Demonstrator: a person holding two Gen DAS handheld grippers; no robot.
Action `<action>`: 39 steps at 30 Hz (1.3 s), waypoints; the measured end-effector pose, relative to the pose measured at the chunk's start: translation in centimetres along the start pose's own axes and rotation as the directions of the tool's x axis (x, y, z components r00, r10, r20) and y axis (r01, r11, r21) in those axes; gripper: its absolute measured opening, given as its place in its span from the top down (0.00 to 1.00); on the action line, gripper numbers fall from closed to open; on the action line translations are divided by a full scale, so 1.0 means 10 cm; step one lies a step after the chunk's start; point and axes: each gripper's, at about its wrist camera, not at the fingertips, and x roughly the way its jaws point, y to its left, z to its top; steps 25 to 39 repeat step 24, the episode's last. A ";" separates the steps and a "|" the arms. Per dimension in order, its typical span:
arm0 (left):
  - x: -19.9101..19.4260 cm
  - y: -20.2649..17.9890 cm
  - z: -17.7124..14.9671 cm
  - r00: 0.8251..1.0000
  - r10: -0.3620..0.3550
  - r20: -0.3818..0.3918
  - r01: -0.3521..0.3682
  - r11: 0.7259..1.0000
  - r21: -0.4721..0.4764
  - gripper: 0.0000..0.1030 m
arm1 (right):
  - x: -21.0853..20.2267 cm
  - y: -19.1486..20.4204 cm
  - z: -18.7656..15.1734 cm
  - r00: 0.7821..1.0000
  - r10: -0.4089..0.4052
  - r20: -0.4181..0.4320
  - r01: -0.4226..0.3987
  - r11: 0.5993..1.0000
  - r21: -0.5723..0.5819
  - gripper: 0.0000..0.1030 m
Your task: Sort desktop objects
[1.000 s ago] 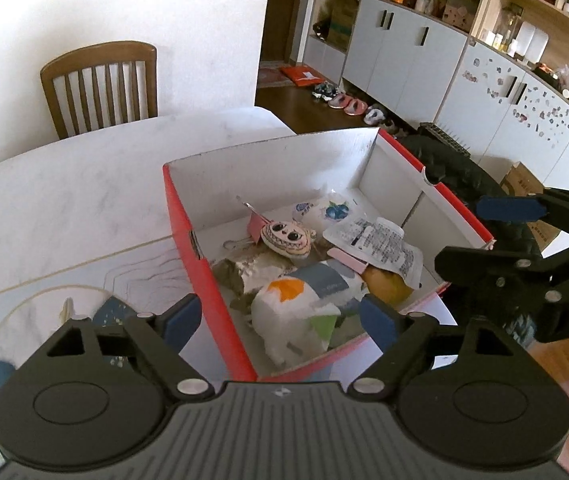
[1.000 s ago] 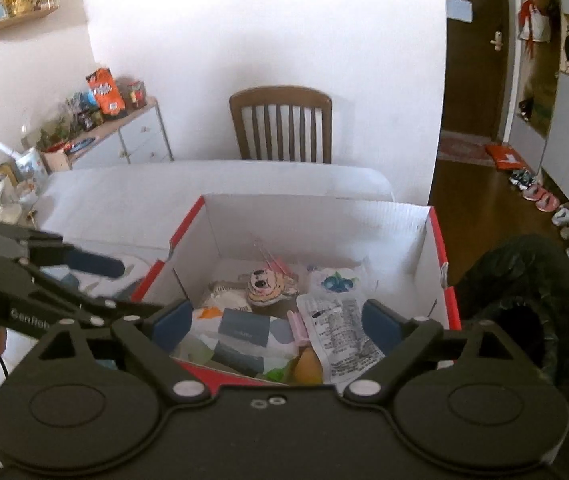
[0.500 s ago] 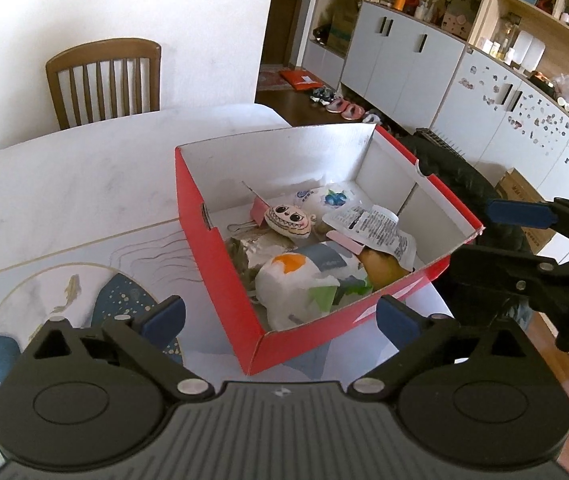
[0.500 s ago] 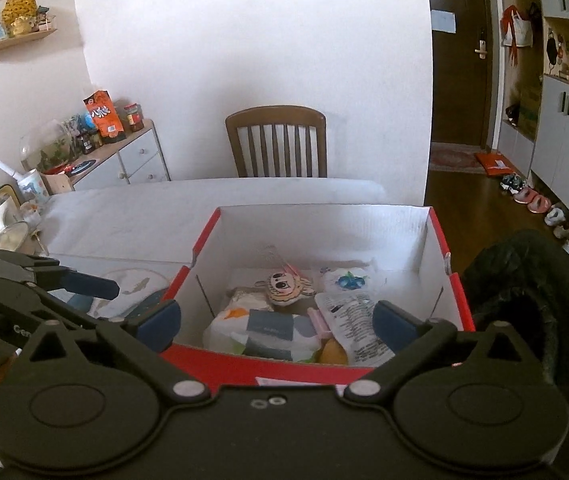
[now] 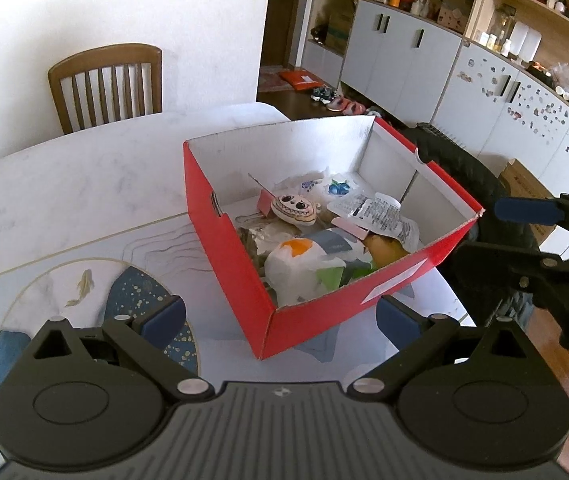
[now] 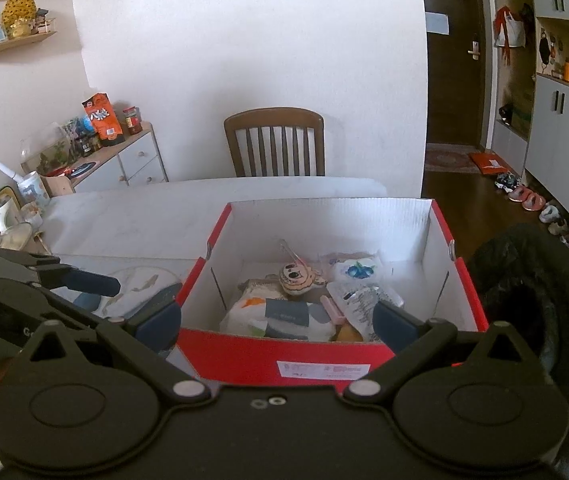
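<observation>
Your red cardboard box [image 5: 236, 264], white and corrugated inside, sits on the marble-patterned table [image 5: 64, 184], crammed with crinkly packets and a round plush toy [image 5: 294, 209]. Just short of its near wall, your left gripper [image 5: 280, 316] and right gripper [image 6: 276, 320] have spread wide, holding nothing. Both have backed off since a second ago.

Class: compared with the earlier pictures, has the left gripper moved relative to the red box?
Yes. The left gripper has backed away from the red box, whose near corner now lies beyond its open, empty fingers.
</observation>
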 end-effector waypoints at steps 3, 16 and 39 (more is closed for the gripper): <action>0.00 0.00 -0.02 1.000 -0.003 -0.001 0.003 1.000 0.002 0.01 | -0.01 0.01 -0.01 1.000 -0.009 0.009 0.009 1.000 0.010 0.00; -0.01 0.04 -0.06 1.000 -0.009 -0.003 0.009 1.000 0.013 0.01 | 0.04 0.02 -0.02 1.000 -0.013 0.005 0.012 0.998 0.059 0.00; -0.05 0.09 -0.08 1.000 -0.017 -0.001 0.017 0.999 0.030 0.01 | 0.06 0.07 -0.02 1.000 -0.022 0.002 0.022 0.998 0.064 0.00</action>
